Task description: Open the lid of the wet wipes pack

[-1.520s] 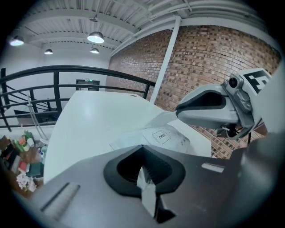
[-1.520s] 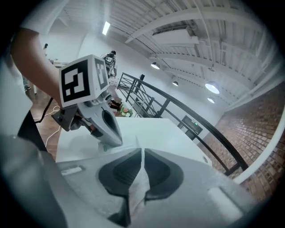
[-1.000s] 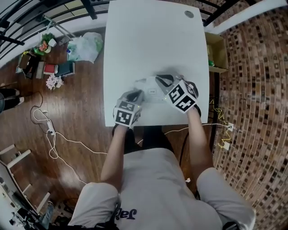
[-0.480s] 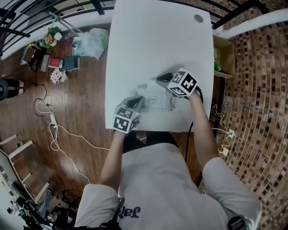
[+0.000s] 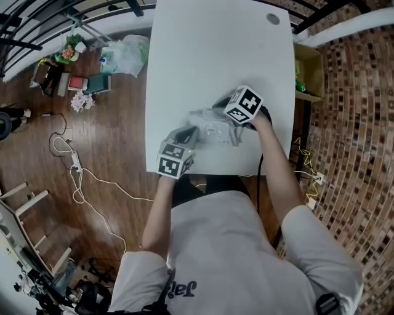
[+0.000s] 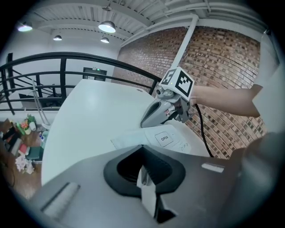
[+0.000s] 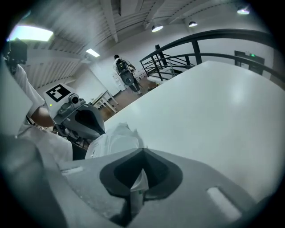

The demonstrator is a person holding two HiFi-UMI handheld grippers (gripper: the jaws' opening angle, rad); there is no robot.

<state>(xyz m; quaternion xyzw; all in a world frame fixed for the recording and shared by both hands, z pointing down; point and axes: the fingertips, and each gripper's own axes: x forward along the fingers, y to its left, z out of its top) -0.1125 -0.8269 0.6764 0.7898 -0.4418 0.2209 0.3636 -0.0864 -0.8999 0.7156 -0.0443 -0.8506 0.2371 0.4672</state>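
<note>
The wet wipes pack [image 5: 212,133], white and crinkled, lies near the front edge of the white table [image 5: 209,55]. Its flat lid label marked OPEN [image 6: 164,138] lies closed on top. My left gripper [image 5: 189,133] is shut on the pack's left end flap, and white wrapper shows pinched between its jaws [image 6: 144,178]. My right gripper [image 5: 217,112] is down at the pack's far right end. It is shut on a fold of white wrapper [image 7: 136,187]. Each gripper shows in the other's view: the right gripper [image 6: 150,121], the left gripper [image 7: 84,122].
A round cable grommet [image 5: 273,18] sits at the table's far right corner. A cardboard box [image 5: 308,74] stands beside the table's right edge. On the wooden floor at left lie a plastic bag [image 5: 126,52], books [image 5: 92,83] and a cable [image 5: 74,166].
My right gripper has come down and tipped onto the pack's right end, and its jaws have closed on the wrapper. The left gripper has kept its hold in place.
</note>
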